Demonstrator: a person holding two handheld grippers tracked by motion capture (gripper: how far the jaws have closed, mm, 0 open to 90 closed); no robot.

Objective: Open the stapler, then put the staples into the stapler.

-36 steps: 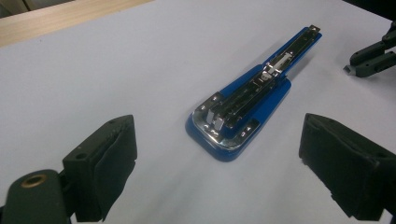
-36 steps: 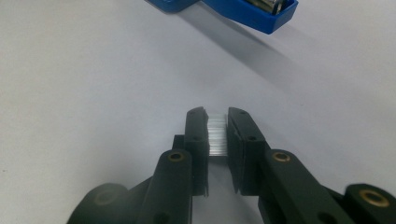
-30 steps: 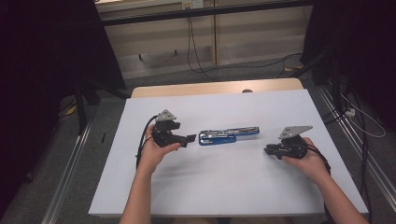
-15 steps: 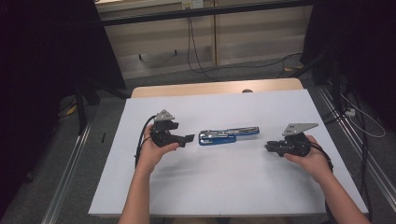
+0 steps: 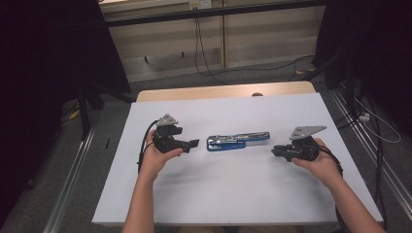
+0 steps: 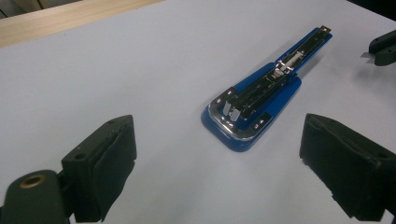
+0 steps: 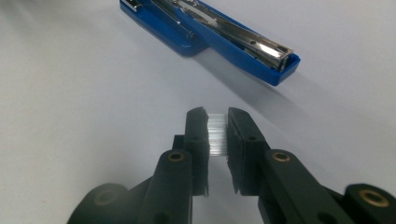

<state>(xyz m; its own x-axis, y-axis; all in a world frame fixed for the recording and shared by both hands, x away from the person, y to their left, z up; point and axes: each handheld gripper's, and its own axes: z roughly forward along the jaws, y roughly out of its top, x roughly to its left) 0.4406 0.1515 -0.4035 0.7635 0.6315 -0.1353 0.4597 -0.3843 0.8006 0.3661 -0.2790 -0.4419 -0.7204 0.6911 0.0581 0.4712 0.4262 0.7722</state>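
The open blue plastic and shiny metal stapler (image 5: 238,141) lies flat on the white table (image 5: 233,194) between 2 grippers; the left gripper (image 6: 219,172) gapes wide; the right gripper (image 7: 217,133) pinches a strip of silver staples (image 7: 216,134), probably for loading next.

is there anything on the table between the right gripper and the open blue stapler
Nothing visible. In the right gripper view only bare white table surface lies between the right gripper, shut on a strip of staples, and the stapler. The high view shows the same open gap.
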